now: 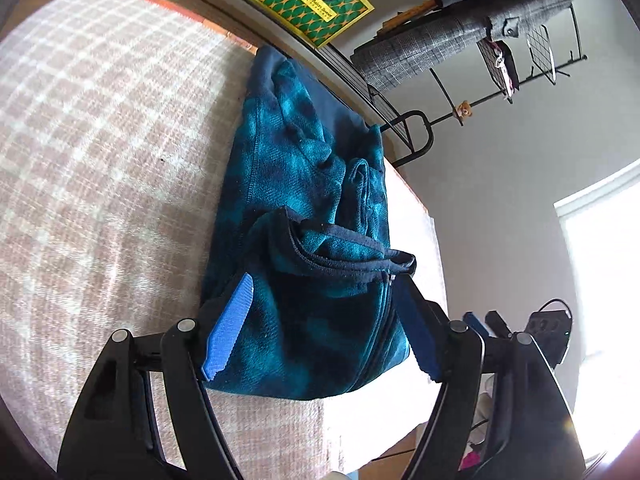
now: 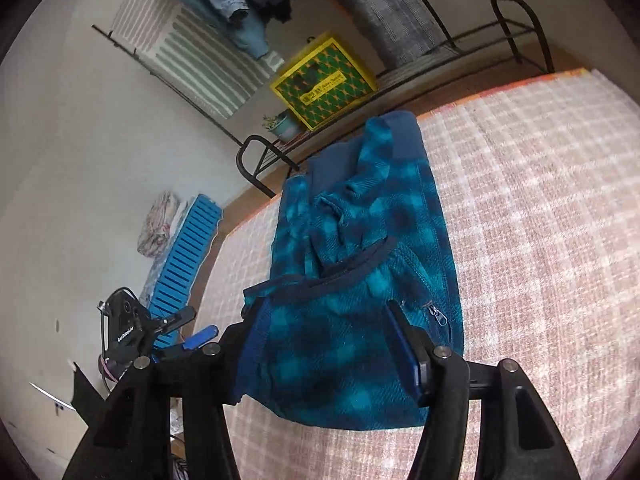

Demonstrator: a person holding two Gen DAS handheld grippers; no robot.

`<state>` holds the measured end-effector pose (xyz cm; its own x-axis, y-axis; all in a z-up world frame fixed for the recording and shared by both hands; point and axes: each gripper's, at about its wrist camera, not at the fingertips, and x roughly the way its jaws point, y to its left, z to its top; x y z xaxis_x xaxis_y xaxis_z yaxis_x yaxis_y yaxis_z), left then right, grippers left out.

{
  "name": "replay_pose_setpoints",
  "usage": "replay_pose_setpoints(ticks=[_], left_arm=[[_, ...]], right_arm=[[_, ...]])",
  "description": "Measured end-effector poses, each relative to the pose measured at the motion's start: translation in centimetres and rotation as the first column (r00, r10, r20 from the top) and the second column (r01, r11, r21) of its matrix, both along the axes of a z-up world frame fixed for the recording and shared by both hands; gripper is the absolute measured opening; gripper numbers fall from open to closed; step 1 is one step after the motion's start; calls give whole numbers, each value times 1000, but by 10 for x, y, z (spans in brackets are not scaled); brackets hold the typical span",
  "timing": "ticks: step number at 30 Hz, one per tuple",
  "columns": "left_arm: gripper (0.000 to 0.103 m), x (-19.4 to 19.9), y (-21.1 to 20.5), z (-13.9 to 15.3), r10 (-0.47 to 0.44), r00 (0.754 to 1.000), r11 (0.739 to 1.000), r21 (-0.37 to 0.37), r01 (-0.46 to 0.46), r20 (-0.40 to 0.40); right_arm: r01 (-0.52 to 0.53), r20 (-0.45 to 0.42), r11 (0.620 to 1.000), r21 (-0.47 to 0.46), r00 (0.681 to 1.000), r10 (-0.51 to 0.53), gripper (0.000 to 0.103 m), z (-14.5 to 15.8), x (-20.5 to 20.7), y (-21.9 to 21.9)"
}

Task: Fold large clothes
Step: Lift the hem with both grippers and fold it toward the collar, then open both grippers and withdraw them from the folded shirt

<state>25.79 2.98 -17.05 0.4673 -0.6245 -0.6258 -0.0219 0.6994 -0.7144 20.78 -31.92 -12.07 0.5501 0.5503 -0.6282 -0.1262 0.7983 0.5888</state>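
Folded teal-and-navy plaid fleece jacket lies along one edge of the pink-and-white checked bedcover, bulky, with a raised navy-trimmed fold on top. The wide stretch of cover beside it is bare, open for passing. Left gripper straddles the jacket's near end, blue pads spread on either side; right gripper straddles it too, fingers wide apart. Beyond the jacket's far end: black metal bed rail, yellow-and-green patterned box and small potted plant on a wire shelf, close behind. Blue slatted plastic crate stands off the bed's side.
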Motion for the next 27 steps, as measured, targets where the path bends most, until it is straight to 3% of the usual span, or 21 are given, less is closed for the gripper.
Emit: replay_pose_setpoints(ticks=[11,17,21,27], left_arm=[[66,-80,12,85,-77,974,991,124,52,212],[66,-109,26,122,-124,948,979,190,70,292],[66,-109,40,127,-145,940,974,211,81,308],[66,-83,38,100,-187,945,964,234,125,268]], right_arm=[[25,235,971,-238,971,32,55,90,-98,28],[77,294,935,-347,955,31,55,118,-130,38],[71,278,910,-408,959,50,55,123,-134,42],[26,241,902,-431,967,87,55,112,-124,31]])
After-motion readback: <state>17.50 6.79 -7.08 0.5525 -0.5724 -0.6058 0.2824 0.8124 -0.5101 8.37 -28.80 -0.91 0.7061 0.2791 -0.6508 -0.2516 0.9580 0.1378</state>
